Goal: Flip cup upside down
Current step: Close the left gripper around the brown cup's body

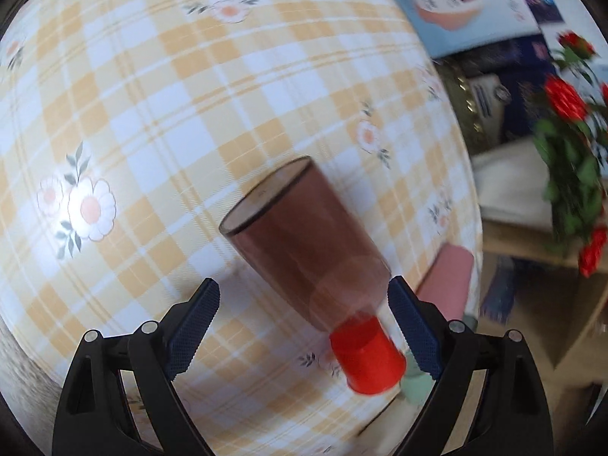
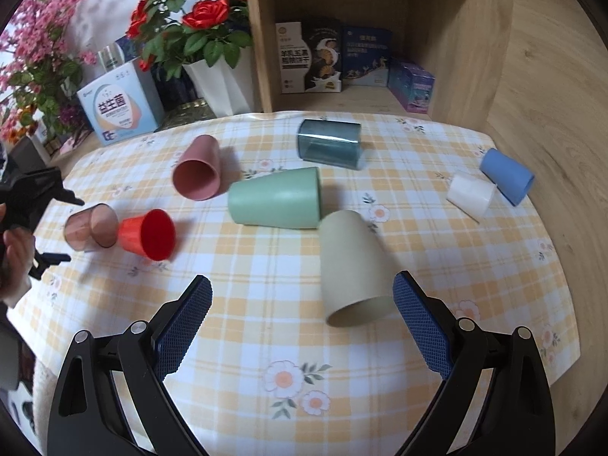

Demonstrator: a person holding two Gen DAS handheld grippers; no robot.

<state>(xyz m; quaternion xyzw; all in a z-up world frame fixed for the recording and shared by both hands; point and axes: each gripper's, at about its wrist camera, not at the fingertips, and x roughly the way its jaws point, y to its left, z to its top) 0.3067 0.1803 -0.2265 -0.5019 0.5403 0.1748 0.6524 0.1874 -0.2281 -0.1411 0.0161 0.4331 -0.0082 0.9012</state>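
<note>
A translucent brown cup (image 1: pixel 304 243) lies on its side on the checked tablecloth, between the open fingers of my left gripper (image 1: pixel 304 300) and not held. A red cup (image 1: pixel 366 357) lies against it. In the right wrist view the brown cup (image 2: pixel 90 227) and red cup (image 2: pixel 149 234) lie at the left, with the left gripper (image 2: pixel 57 228) around the brown one. My right gripper (image 2: pixel 302 296) is open and empty, close to a beige cup (image 2: pixel 353 269) lying on its side.
Pink (image 2: pixel 199 169), green (image 2: pixel 277 198), teal (image 2: pixel 330 144), white (image 2: pixel 471 193) and blue (image 2: pixel 507 175) cups lie on the tablecloth (image 2: pixel 266 304). Boxes, a white vase of red roses (image 2: pixel 224 79) and a wooden shelf (image 2: pixel 342 38) stand behind.
</note>
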